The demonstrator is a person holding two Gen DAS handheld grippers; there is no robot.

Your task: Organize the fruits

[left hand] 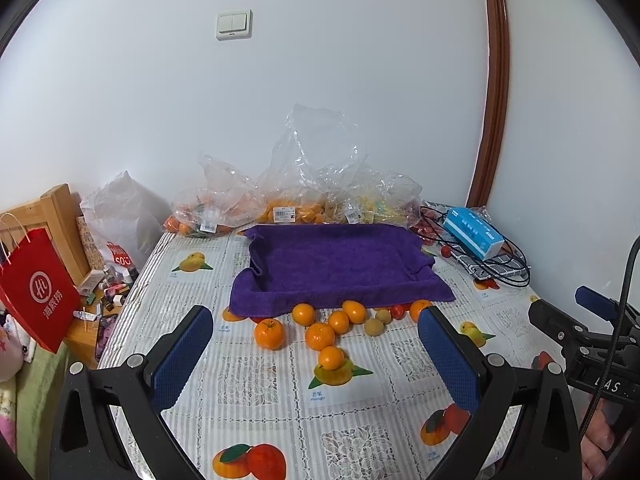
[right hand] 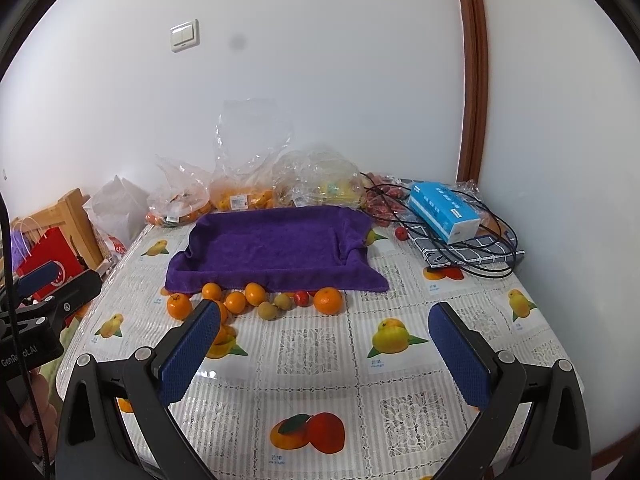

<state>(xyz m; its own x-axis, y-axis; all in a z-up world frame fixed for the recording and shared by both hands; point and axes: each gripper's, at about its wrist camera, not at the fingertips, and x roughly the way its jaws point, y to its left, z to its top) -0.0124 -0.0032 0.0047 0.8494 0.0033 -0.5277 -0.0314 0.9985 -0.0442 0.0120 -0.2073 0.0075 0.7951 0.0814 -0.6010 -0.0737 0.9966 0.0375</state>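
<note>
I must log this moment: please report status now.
Both hand-held grippers, left and right, open, empty. Loose fruits lie on table before purple towel tray, tray empty. Nothing in the way.

Loose fruits in front of a purple towel tray

Oranges [left hand: 320,336], two small brown-green fruits [left hand: 374,327] and a red one [left hand: 397,311] sit near the tray [left hand: 336,264].

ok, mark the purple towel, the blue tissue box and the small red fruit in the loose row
purple towel [left hand: 336,258]: left wrist view, on the flat middle of the cloth.
blue tissue box [right hand: 442,210]: right wrist view, on its top face.
small red fruit [right hand: 301,298]: right wrist view, on its centre, left of the big orange.
</note>
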